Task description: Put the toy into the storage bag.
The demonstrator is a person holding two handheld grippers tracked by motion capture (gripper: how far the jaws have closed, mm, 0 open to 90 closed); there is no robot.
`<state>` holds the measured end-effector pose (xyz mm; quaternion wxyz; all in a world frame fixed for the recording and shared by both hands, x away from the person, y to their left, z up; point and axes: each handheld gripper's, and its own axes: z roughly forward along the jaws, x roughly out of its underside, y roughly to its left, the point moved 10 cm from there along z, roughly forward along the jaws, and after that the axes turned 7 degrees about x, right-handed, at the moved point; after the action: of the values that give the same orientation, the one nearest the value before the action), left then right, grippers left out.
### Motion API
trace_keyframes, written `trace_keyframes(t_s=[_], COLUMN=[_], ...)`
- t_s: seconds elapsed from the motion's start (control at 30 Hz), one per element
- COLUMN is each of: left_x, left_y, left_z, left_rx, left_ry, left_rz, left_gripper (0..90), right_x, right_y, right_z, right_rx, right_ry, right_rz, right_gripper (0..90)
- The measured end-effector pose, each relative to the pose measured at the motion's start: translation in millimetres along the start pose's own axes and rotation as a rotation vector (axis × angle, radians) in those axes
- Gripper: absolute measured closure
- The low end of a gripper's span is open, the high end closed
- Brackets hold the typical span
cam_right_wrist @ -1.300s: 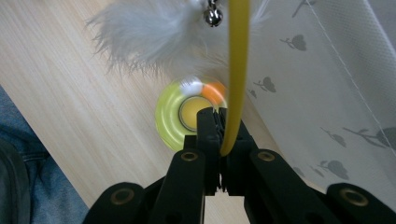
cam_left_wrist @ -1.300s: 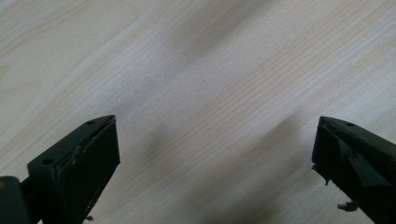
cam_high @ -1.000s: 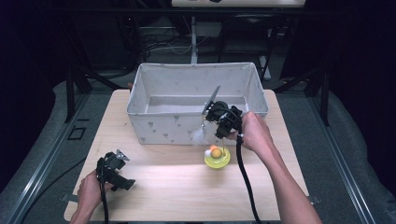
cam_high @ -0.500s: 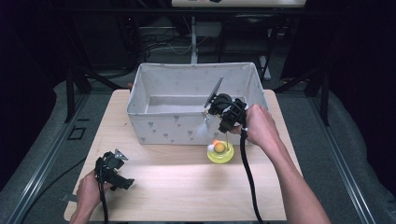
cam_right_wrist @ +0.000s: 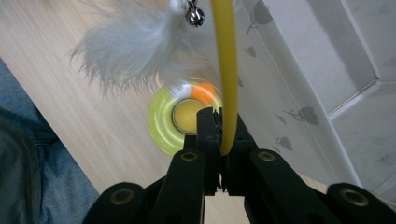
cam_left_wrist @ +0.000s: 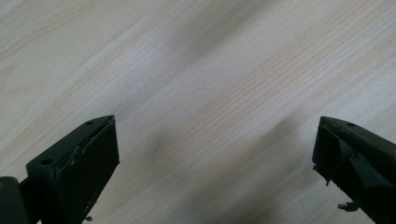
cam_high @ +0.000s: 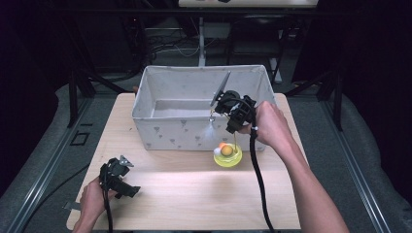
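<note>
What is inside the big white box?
The white box looks empty: a bare pale floor shows. The near wall hides the front strip, and the right claw with its yellow wand covers a corner.

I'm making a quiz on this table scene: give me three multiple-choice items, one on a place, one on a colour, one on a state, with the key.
1. Where does the toy's round base lie?
A. inside the fabric bin
B. on the table, in front of the fabric bin
C. under the left gripper

2. What colour is the wand between the right gripper's jaws?
A. yellow
B. red
C. black

3. How do the left gripper's jaws stand?
A. shut on the feather
B. shut on nothing
C. open, nothing between them

Key: B, the high view shows it before the bin's front wall; A, plainly yellow up close; C, bare wood shows between wide jaws.
</note>
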<state>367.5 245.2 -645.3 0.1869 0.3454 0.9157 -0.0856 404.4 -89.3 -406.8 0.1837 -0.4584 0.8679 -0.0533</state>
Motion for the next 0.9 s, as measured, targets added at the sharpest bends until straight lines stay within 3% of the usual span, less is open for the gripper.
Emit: trace_keyframes(t_s=[0.9], left_x=[0.0], left_y=[0.2], left_z=[0.1], left_rx=[0.004], left_ry=[0.003], left_rz=[0.006], left_gripper=[0.6], right_x=[-9.2], right_y=[-15.0], right_z=[-38.8], right_rx=[0.033], right_ry=[-0.018], right_rz=[0.004], right_gripper=[88.2])
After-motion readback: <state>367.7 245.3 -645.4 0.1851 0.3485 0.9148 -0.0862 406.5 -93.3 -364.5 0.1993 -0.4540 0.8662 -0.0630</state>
